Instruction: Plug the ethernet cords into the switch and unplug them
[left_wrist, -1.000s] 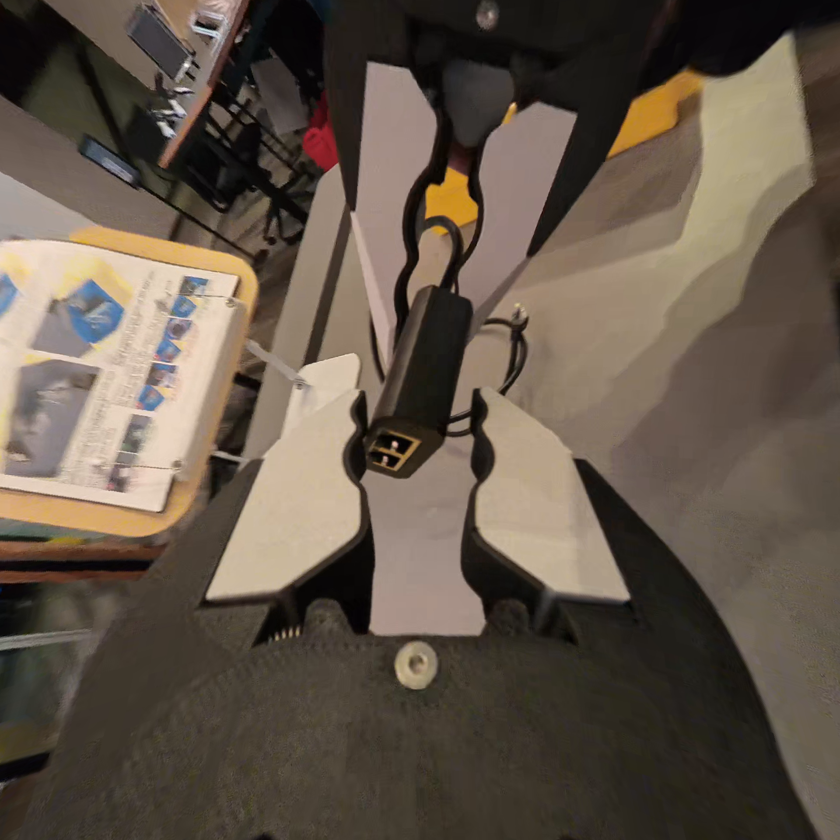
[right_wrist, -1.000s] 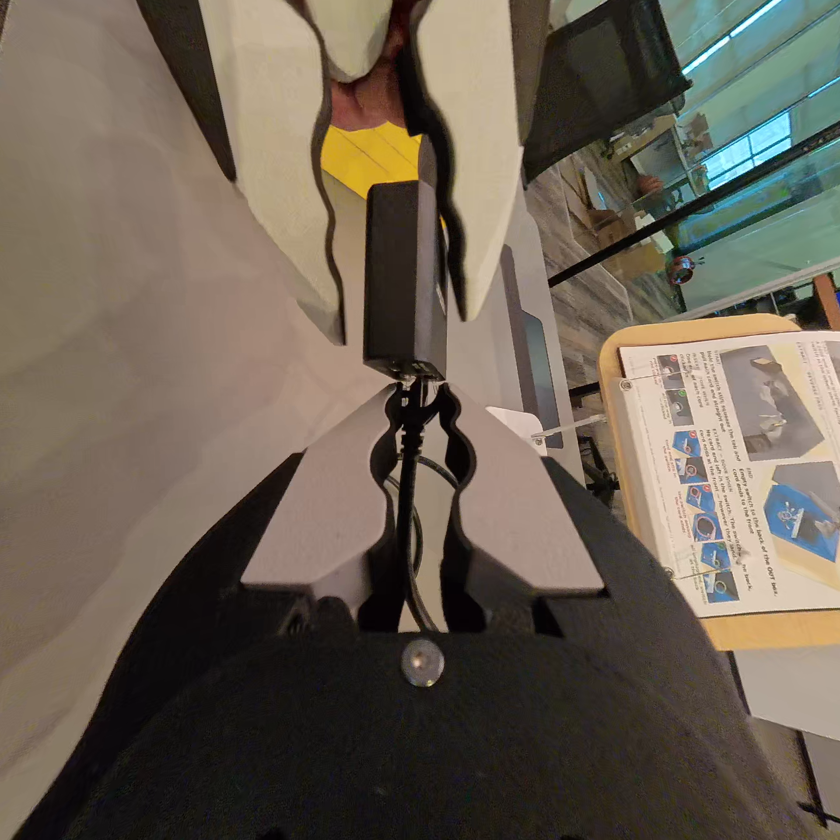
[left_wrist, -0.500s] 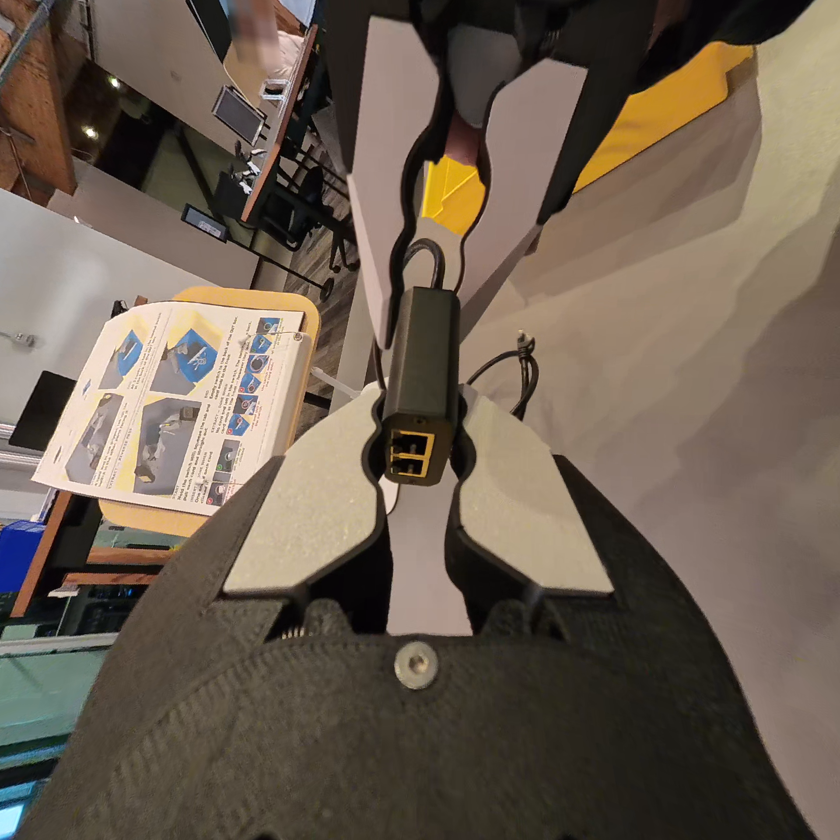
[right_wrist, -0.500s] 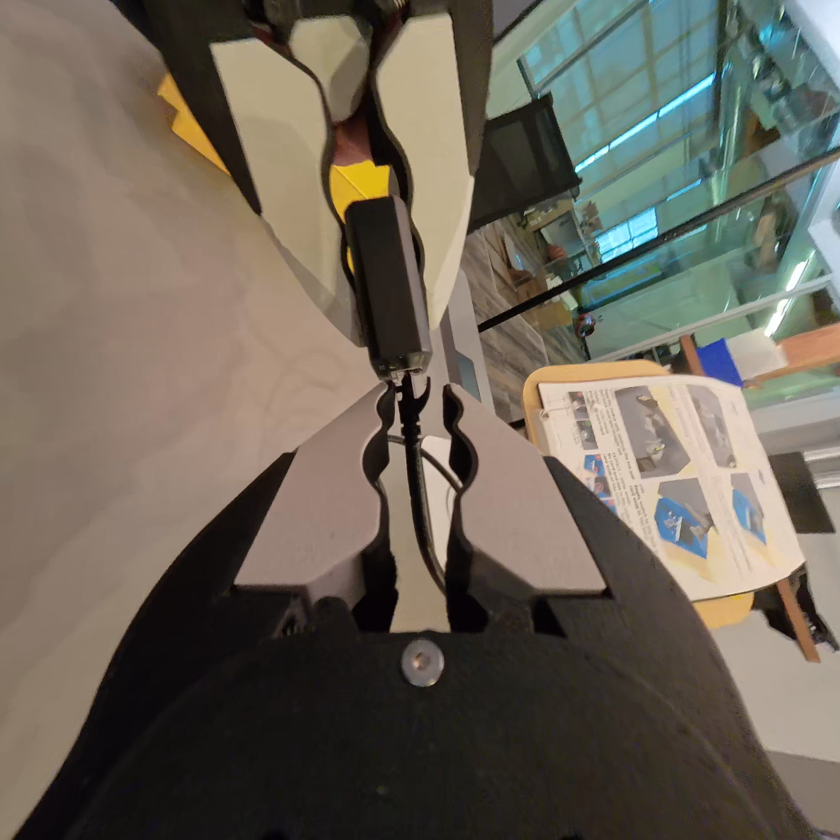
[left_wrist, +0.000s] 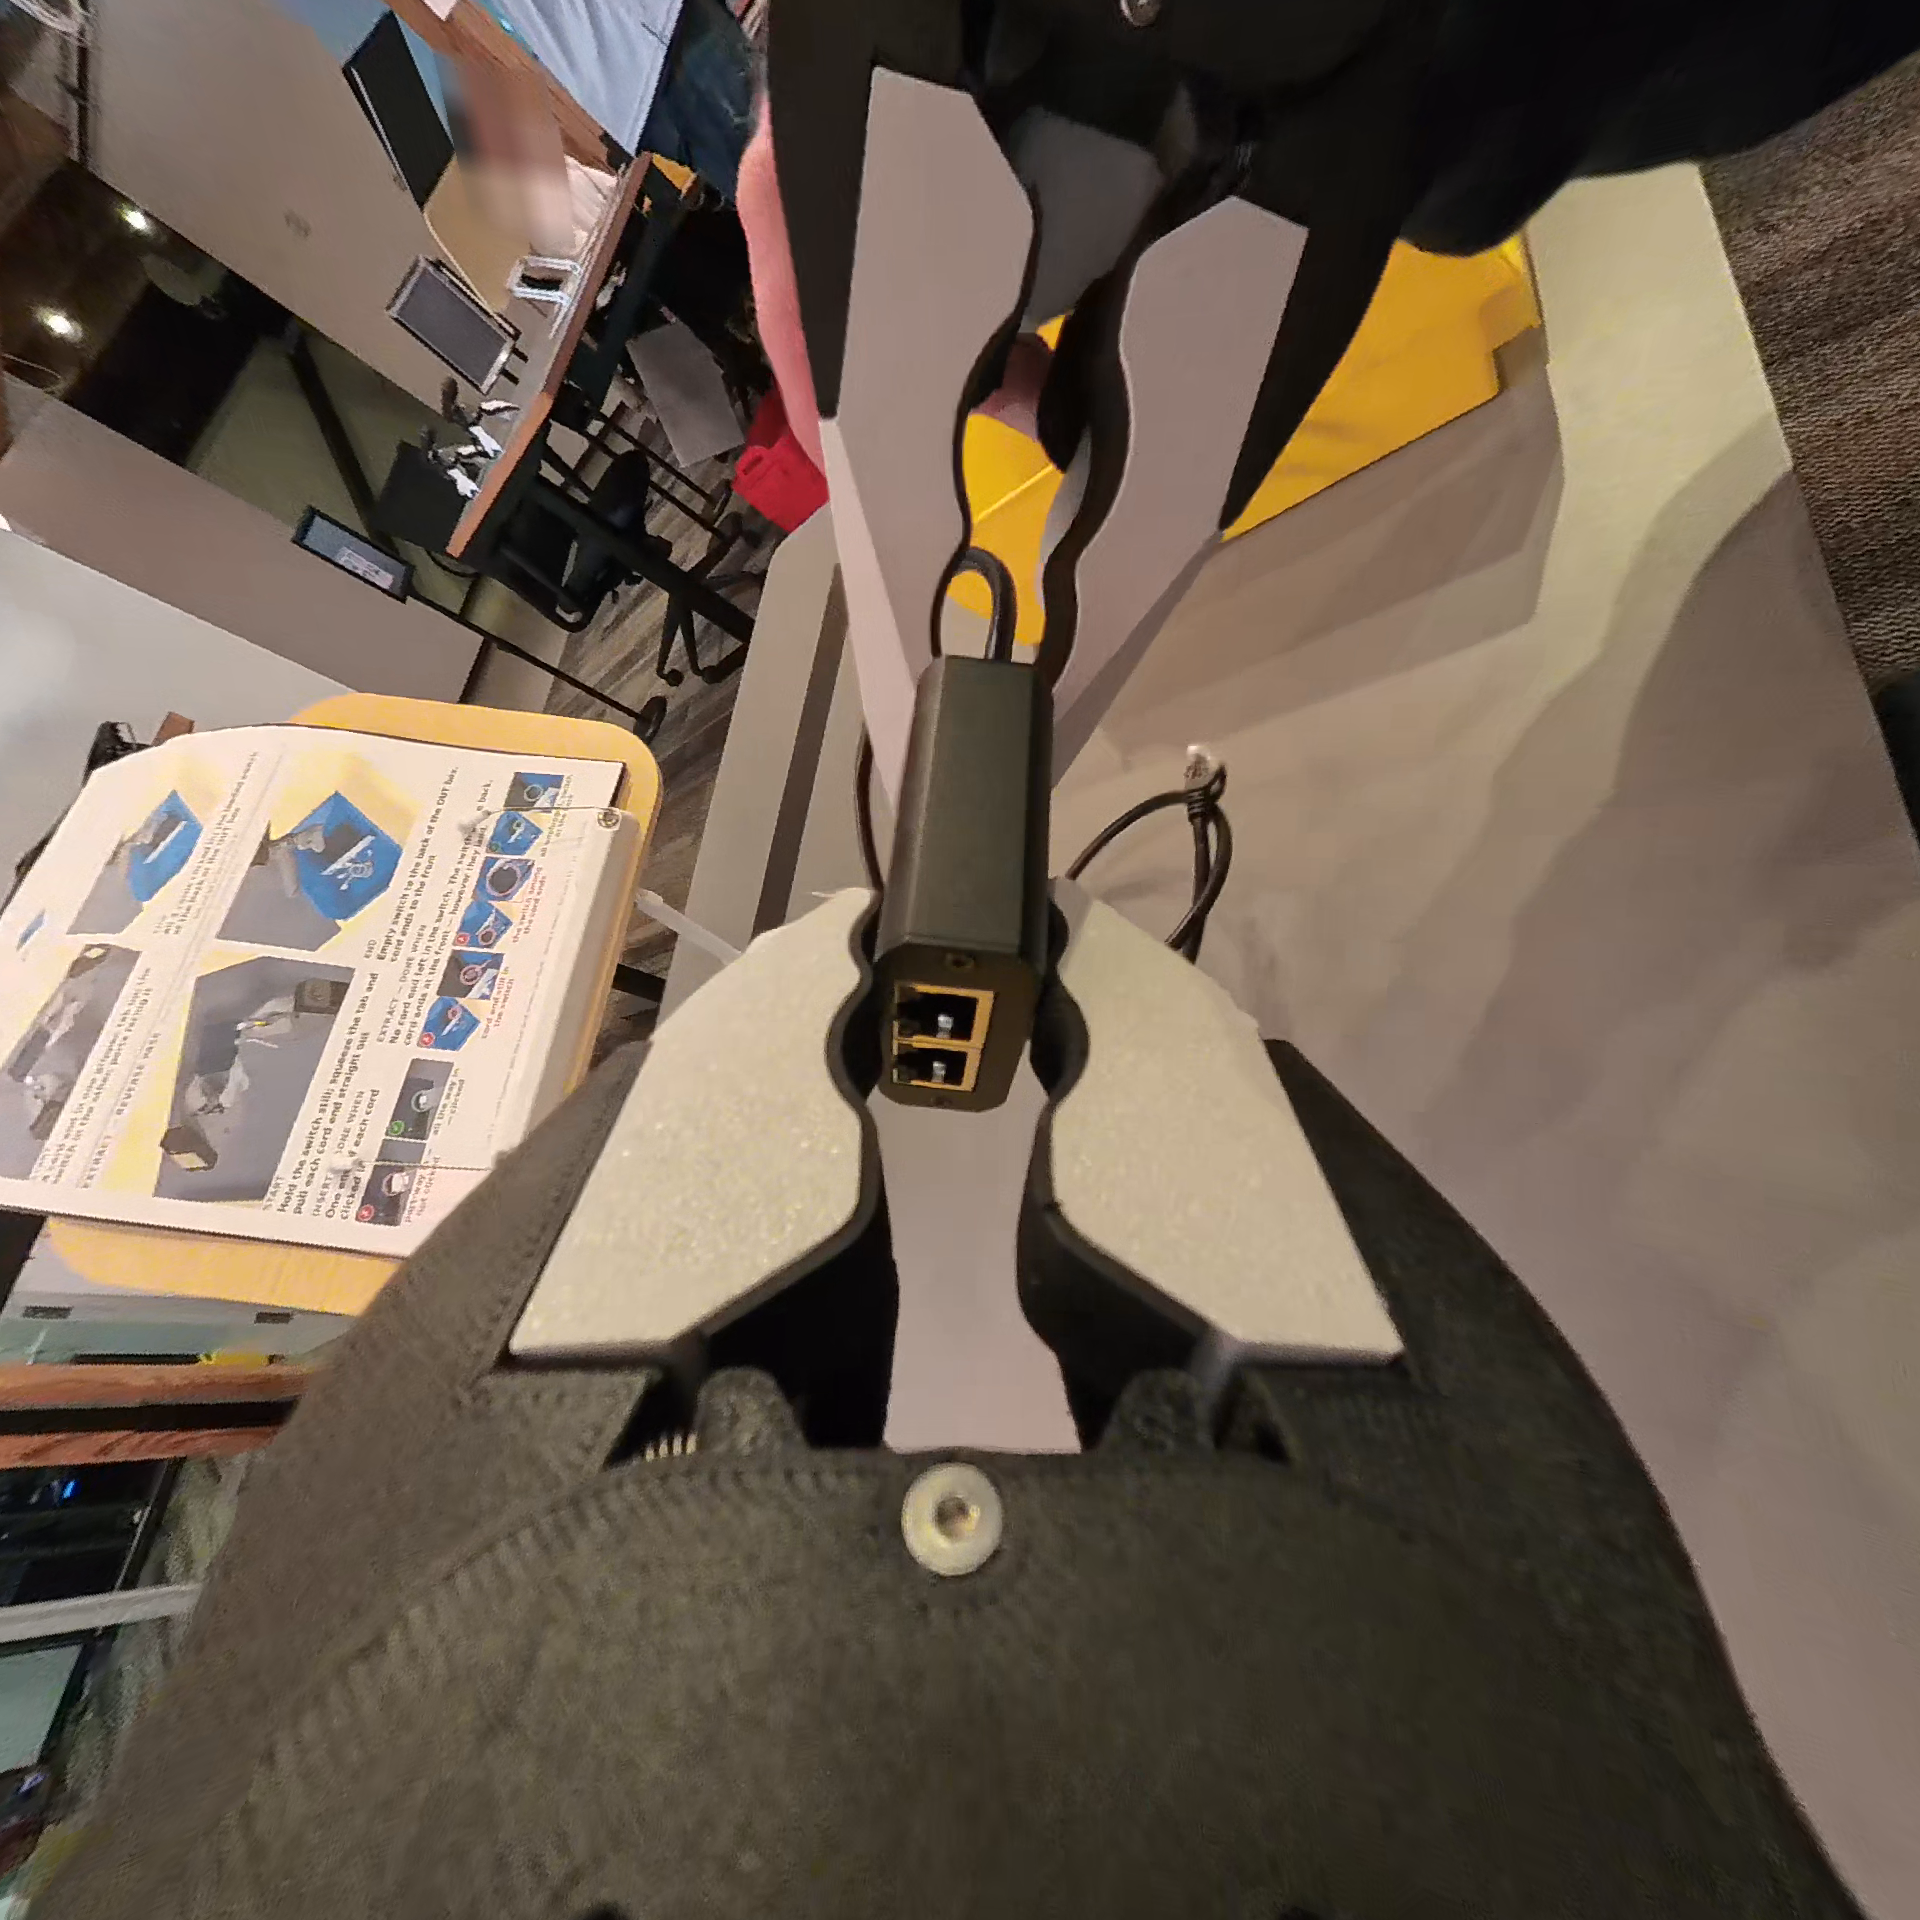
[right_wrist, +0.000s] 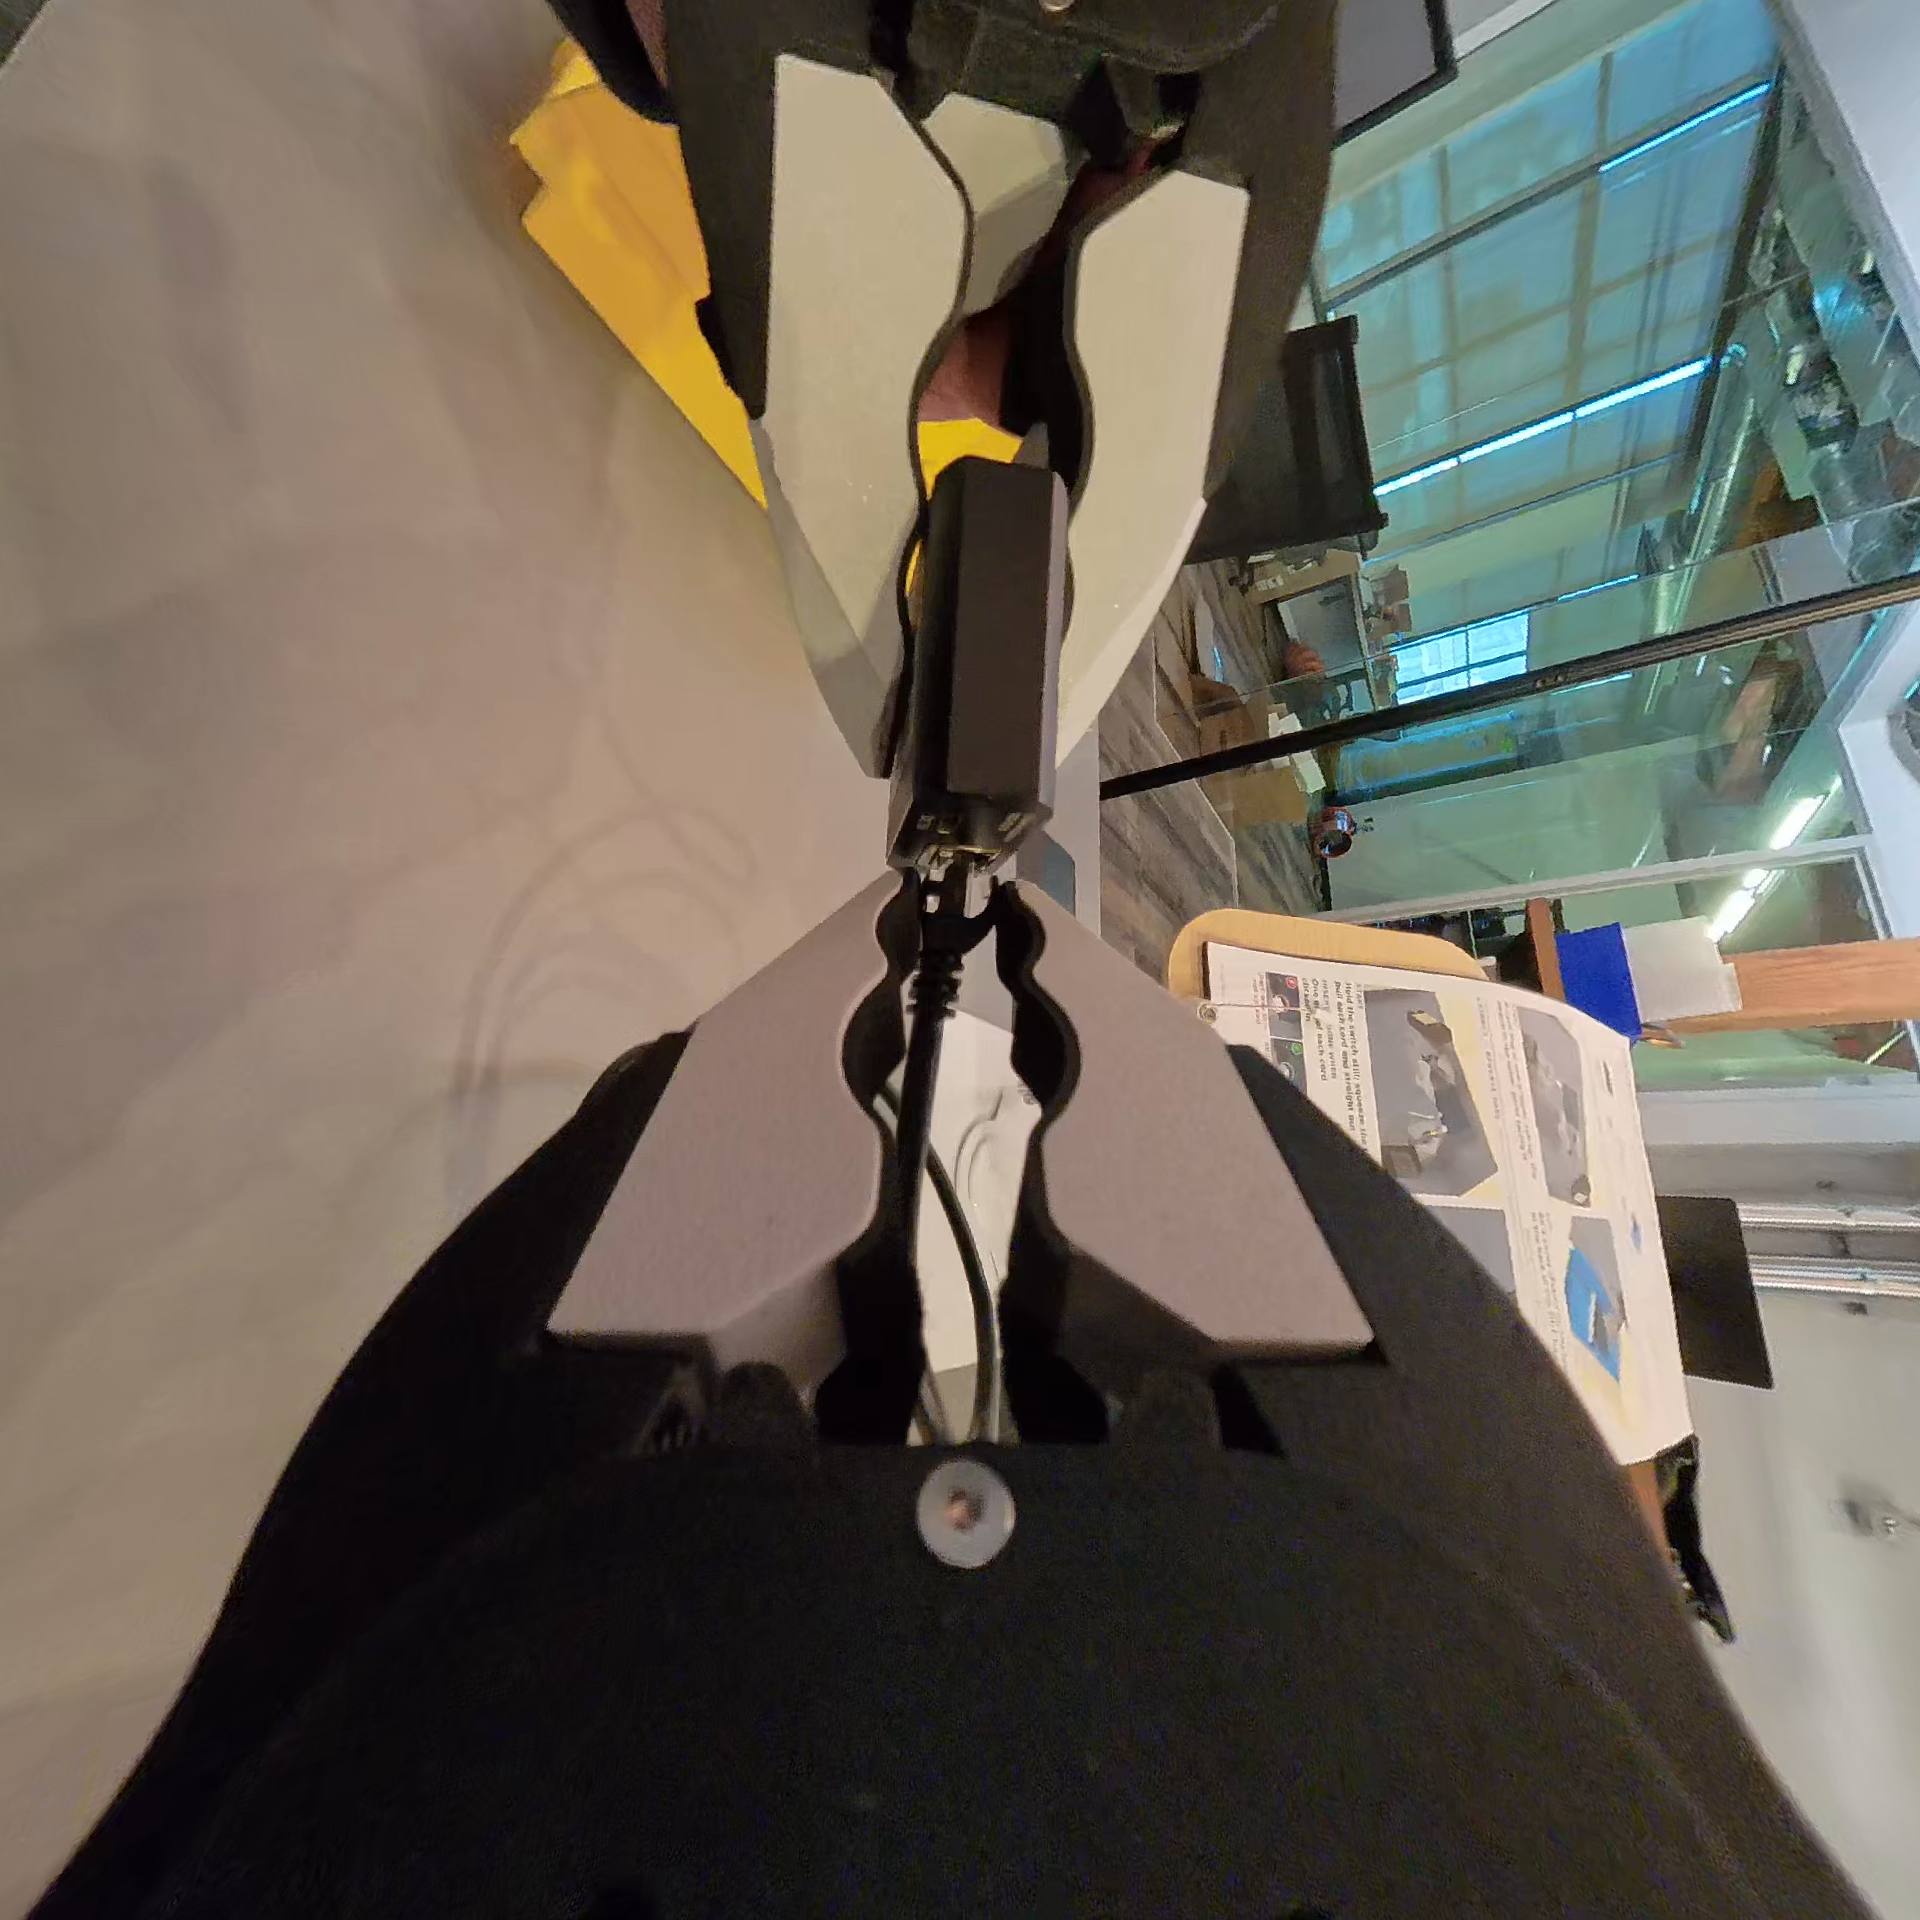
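Left wrist view: my left tongs (left_wrist: 961, 1023) are closed onto the near end of the black switch (left_wrist: 966, 831), their grey fingers (left_wrist: 727, 1122) pressing its 2 sides, with the 2 gold-rimmed ports facing my camera and both empty. 1 second ago these tongs stood apart from the switch with a clear gap on each side; since then they have closed in until they clamp it. The switch is now held up off the grey counter (left_wrist: 1507, 1039), lined up straight between the 2 sets of tongs, where before it lay skewed to the left.

Beyond it, the right tongs (left_wrist: 1023, 582) meet its far end, where a black cord (left_wrist: 982, 597) loops out. A 2nd cord (left_wrist: 1195, 842) lies loose on the counter just right of my left tongs, its plug free. The instruction sheet (left_wrist: 291, 956) sits well off to the left.

In the right wrist view, my right tongs (right_wrist: 951, 914) are nearly closed around the ethernet cord (right_wrist: 925, 1039) at its plug, right where it enters the switch (right_wrist: 982, 644). That grip looks the same as 1 second ago. The left tongs (right_wrist: 992, 457) hold the far end of the switch.
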